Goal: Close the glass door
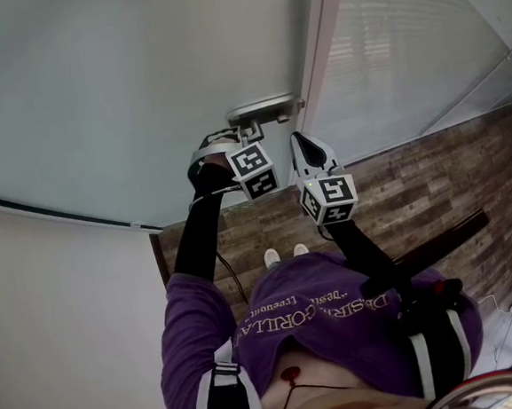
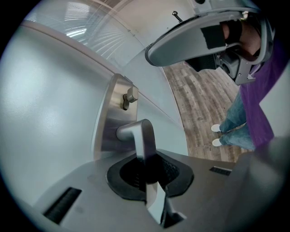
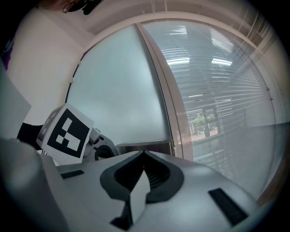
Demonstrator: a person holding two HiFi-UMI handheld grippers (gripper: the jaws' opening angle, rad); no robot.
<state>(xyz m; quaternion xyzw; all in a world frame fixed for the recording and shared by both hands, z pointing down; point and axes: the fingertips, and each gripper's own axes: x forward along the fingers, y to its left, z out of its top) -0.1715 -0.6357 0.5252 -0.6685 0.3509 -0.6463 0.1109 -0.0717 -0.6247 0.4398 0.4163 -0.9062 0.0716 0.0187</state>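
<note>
Head view: the frosted glass door [image 1: 122, 95] fills the frame from 9 o'clock to 12 o'clock. Its lever handle [image 1: 261, 110] is mounted at the door's edge, just beside the door frame [image 1: 318, 51]. The left gripper [image 1: 250, 133] reaches up to the handle from 6 o'clock. The right gripper [image 1: 298, 140] stands just beside it at 3 o'clock, clear of the handle. Wooden floor [image 1: 414, 176] lies toward 4 o'clock, and the person's purple shirt [image 1: 320, 327] is at 6 o'clock.

Left gripper view: the jaws are clamped on the free end of the lever handle, which runs from the metal backplate [image 2: 111, 118] down between the pads. A small lock knob [image 2: 130, 96] sits on the backplate at 12 o'clock from the lever. The person's shoes [image 2: 218, 135] show on the floor at 3 o'clock.

Right gripper view: the jaws are brought together with nothing between them, pointing level at the door. The left gripper's marker cube [image 3: 68, 133] sits at 9 o'clock. The frame runs past 12 o'clock, with a slatted window [image 3: 226, 90] at 2 o'clock.
</note>
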